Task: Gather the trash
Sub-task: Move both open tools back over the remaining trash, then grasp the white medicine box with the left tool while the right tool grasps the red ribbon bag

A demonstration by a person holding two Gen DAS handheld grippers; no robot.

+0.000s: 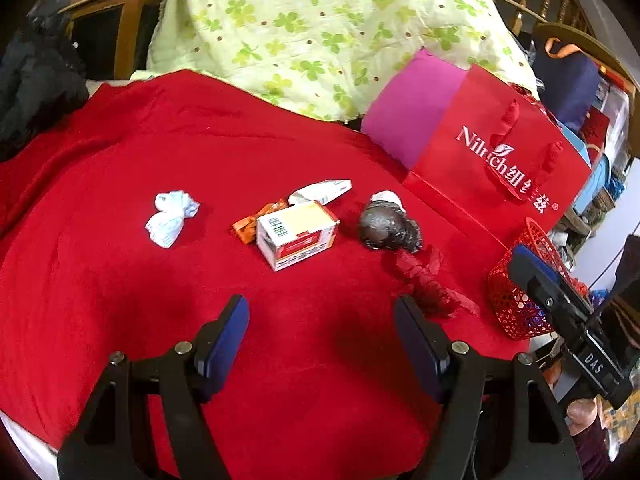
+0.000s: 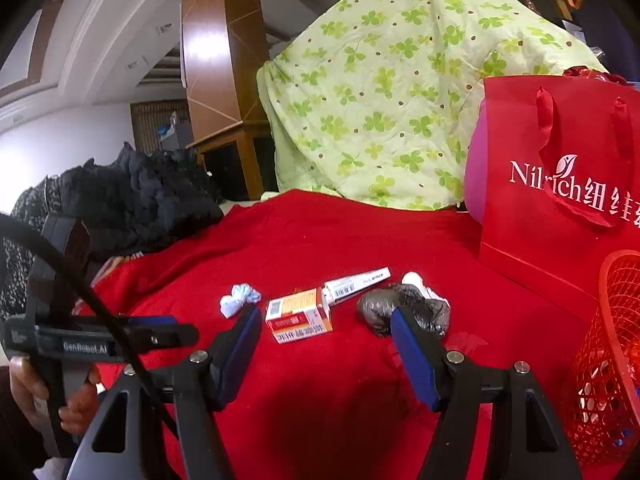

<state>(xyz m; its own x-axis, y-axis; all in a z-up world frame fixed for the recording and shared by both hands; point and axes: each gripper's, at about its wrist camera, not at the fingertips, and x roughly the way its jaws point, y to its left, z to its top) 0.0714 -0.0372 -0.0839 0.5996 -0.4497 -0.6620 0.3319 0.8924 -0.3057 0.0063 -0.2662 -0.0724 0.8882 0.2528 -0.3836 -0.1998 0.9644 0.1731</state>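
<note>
Trash lies on a red cloth (image 1: 120,184): a crumpled white tissue (image 1: 170,216) (image 2: 239,298), a white and orange carton (image 1: 296,236) (image 2: 298,318), an orange wrapper (image 1: 256,224), a white tube box (image 1: 320,191) (image 2: 356,282), a black crumpled bag (image 1: 390,226) (image 2: 404,310) and a red plastic scrap (image 1: 432,280). A red mesh basket (image 1: 516,280) (image 2: 608,360) stands at the right. My left gripper (image 1: 322,314) hangs open short of the carton, nothing between its fingers. My right gripper (image 2: 324,322) is open too, empty, low over the cloth near the carton and black bag.
A red paper bag (image 1: 492,160) (image 2: 560,184) stands behind the basket beside a pink cushion (image 1: 408,108). A green clover quilt (image 1: 320,32) rises at the back. Dark clothing (image 2: 132,196) lies at the left. A hand (image 2: 76,400) holds the left gripper's handle.
</note>
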